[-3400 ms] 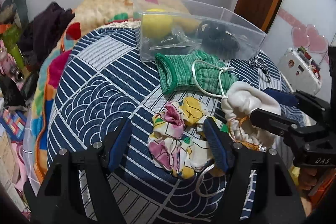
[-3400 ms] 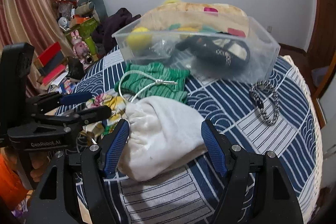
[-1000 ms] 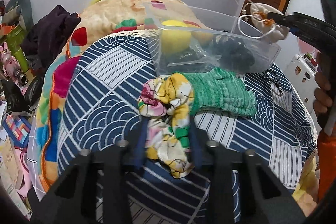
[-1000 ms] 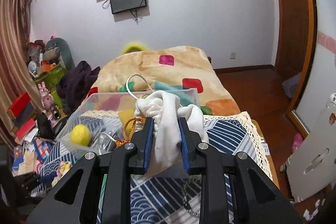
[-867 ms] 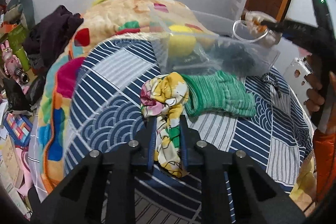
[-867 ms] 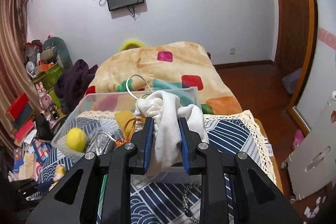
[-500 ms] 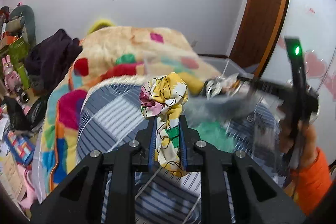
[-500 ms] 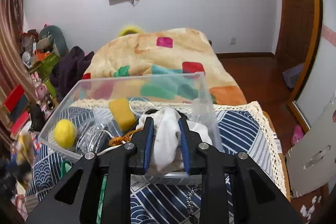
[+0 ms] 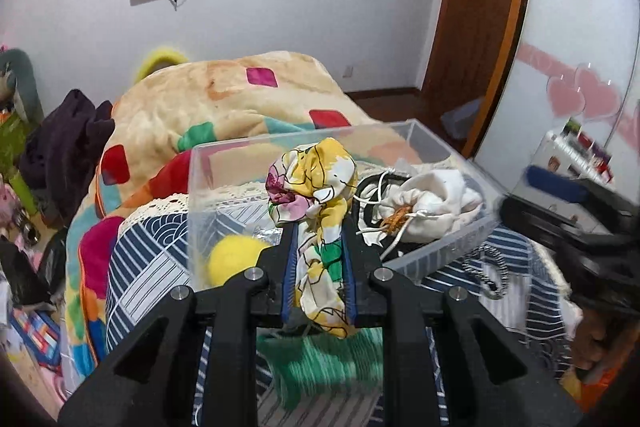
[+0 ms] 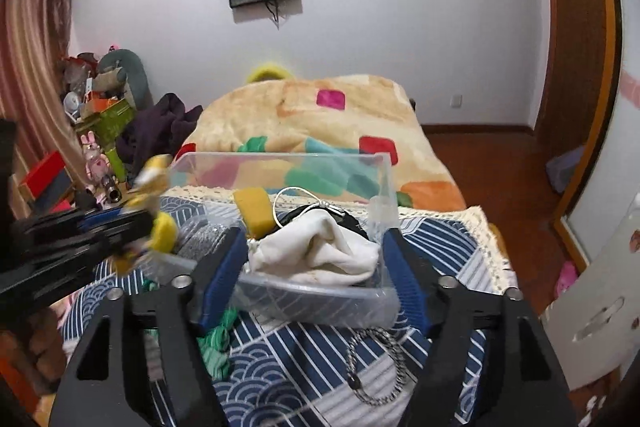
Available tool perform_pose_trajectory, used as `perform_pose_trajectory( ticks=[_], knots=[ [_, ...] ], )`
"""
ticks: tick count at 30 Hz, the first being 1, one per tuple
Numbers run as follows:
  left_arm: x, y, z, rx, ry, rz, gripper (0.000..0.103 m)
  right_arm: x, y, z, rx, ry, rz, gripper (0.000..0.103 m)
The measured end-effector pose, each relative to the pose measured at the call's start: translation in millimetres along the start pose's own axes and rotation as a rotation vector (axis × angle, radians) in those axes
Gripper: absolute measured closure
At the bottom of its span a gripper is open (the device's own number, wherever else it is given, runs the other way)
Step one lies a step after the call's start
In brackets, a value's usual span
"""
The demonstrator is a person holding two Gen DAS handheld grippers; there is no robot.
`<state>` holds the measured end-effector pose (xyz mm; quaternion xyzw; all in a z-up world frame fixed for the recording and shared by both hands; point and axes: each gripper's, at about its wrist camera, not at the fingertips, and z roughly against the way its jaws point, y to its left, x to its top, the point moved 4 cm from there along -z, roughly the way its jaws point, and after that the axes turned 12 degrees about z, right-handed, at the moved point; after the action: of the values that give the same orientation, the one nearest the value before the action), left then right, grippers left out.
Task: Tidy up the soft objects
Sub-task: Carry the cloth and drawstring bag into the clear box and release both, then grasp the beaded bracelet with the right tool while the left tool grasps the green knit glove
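While left gripper [image 9: 318, 267] clamps floral cloth [image 9: 316, 203], right gripper [image 10: 312, 275] spread.

Both wrist views look forward, close above the clear bin [image 9: 440, 251] [image 10: 320, 291], sharing it.

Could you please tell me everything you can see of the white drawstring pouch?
The white drawstring pouch is a soft, off-white cloth bag, crumpled and lying on its side inside the clear plastic bin, on top of a dark item. Its gathered mouth, seen from the left wrist, is cinched with a white cord and shows an orange cord. The right gripper is open around it, its fingers apart from the cloth.
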<state>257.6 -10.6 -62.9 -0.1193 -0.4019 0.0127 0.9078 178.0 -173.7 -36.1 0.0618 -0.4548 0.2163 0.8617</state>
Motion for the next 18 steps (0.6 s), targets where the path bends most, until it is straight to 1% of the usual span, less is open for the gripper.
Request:
perform_pose_trajectory(
  ticks=[1, 4, 6, 10, 12, 13, 15, 16, 18],
  knots=[
    [0, -2, -5, 0.008, 0.003, -0.012, 0.084, -2, 0, 4, 0.0, -0.006, 0.005, 0.027],
    [1, -6, -11, 0.024, 0.001, -0.032, 0.084, -10, -3, 10, -0.017, -0.005, 0.017, 0.024],
    [3, -5, -17, 0.038, 0.005, -0.02, 0.084, -19, -6, 10, -0.043, 0.016, 0.024, 0.023],
    [7, 2, -29, 0.036, 0.038, 0.026, 0.082, -41, -15, -6, -0.042, 0.092, 0.006, 0.023],
    [8, 6, -28, 0.024, 0.04, 0.042, 0.071, -53, -18, -17, -0.048, 0.141, -0.006, 0.023],
    [8, 6, -27, 0.022, 0.035, 0.046, 0.066, -59, -20, -22, -0.047, 0.163, -0.012, 0.023],
    [8, 7, -20, 0.017, 0.017, 0.048, 0.052, -68, -22, -27, -0.039, 0.19, -0.021, 0.023],
    [8, 7, -16, 0.016, 0.009, 0.047, 0.049, -72, -23, -31, -0.031, 0.201, -0.026, 0.023],
    [8, 7, -8, 0.013, 0.001, 0.047, 0.041, -80, -23, -33, -0.012, 0.213, -0.031, 0.024]
  ],
)
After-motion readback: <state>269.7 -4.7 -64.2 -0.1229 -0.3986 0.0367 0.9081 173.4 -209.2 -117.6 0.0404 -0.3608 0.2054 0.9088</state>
